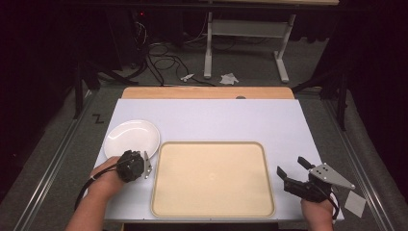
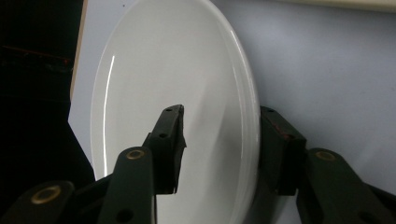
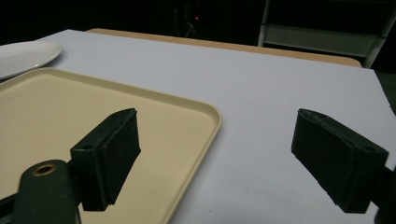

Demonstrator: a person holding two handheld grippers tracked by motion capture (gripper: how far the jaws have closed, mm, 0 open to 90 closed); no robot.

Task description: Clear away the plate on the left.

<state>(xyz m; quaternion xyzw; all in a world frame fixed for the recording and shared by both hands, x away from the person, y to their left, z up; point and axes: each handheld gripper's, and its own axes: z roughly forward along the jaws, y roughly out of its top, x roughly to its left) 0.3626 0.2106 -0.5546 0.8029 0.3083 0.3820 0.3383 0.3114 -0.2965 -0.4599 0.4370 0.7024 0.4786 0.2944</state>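
Note:
A white plate (image 1: 132,138) lies on the white table cover, left of a large empty beige tray (image 1: 211,178). My left gripper (image 1: 135,160) sits at the plate's near edge, held turned on its side. In the left gripper view the plate (image 2: 154,70) has its rim between the jaws of the left gripper (image 2: 220,116): one jaw stands over the plate's inside, the other outside the rim, with a wide gap. My right gripper (image 1: 291,164) hovers open just right of the tray, holding nothing. The right gripper (image 3: 217,121) straddles the corner of the tray (image 3: 93,107).
The white cover (image 1: 216,120) spreads over a wooden table whose far edge (image 1: 207,92) shows. A small pale sheet (image 1: 355,203) lies at the near right corner. Beyond the table, cables and a desk frame (image 1: 245,33) stand on the dark floor.

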